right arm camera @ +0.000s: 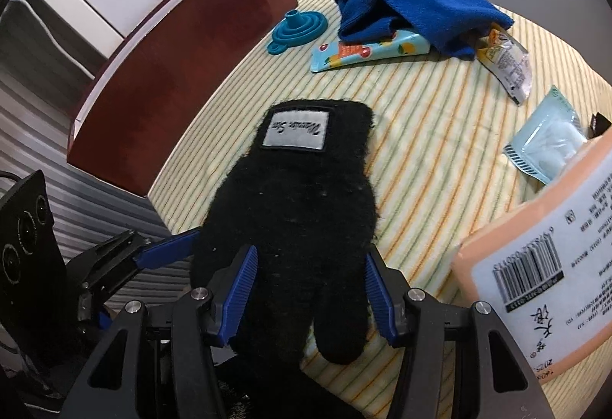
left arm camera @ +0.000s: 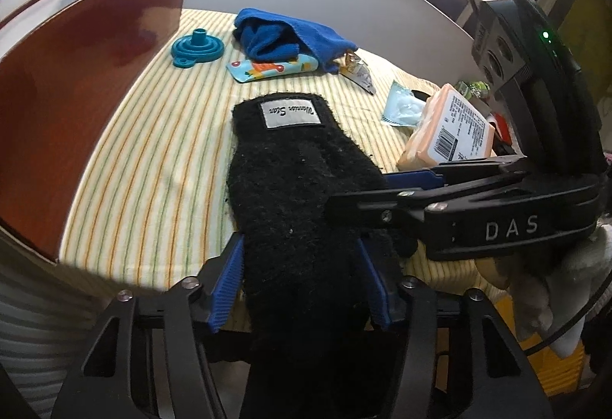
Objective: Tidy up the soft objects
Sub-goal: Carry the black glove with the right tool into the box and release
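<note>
A black fuzzy glove point(left arm camera: 294, 189) with a white label lies flat on the striped cloth point(left arm camera: 153, 151), cuff pointing away. My left gripper point(left arm camera: 302, 289) straddles its finger end, blue pads on either side, jaws open. My right gripper point(right arm camera: 306, 300) straddles the same glove point(right arm camera: 302, 212) from the near edge, jaws open too. The right gripper also shows in the left wrist view point(left arm camera: 386, 197), reaching in from the right against the glove's side. A crumpled blue cloth point(left arm camera: 290, 36) lies at the far side, also in the right wrist view point(right arm camera: 417, 9).
A dark red box point(left arm camera: 76, 82) stands at the left. A teal funnel point(left arm camera: 197, 48), a printed tube point(left arm camera: 271, 69), snack packets point(right arm camera: 508, 63), a pale blue pouch point(right arm camera: 543, 147) and an orange pack point(right arm camera: 543, 266) lie on the cloth.
</note>
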